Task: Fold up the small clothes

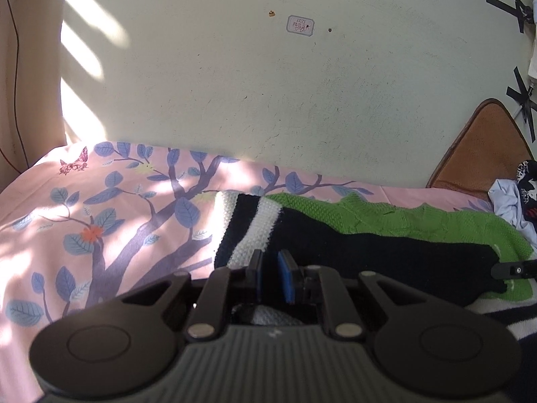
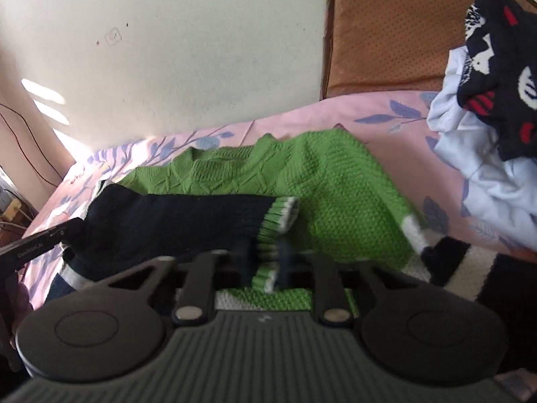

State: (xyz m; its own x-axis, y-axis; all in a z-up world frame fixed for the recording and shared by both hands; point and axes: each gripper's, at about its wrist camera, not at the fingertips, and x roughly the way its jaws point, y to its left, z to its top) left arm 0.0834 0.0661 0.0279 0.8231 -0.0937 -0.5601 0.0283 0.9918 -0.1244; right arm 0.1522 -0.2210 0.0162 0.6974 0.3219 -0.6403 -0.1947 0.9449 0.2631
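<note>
Left wrist view: the left gripper (image 1: 270, 268) sits low centre of the frame, its blue pads (image 1: 285, 278) a narrow gap apart with the sweater's dark knit between them, though whether they actually bite the fabric I cannot tell. The green sweater (image 1: 386, 215) lies flat across the pink floral bedsheet (image 1: 100, 208), running from centre to the right edge, with its dark sleeve (image 1: 369, 252) laid over the green body and a black-and-white striped band (image 1: 248, 225) at centre.

Right wrist view: the right gripper (image 2: 266, 265) is at lower centre, pinching the green-and-white ribbed cuff (image 2: 278, 218) of the dark sleeve. It's blurred, but the cuff bunches between the fingers. Upper right, a heap of other clothes (image 2: 486, 100) rests against a brown cushion (image 2: 386, 33). The left gripper's tip pokes in at the left edge, touching the sleeve's far end.
</note>
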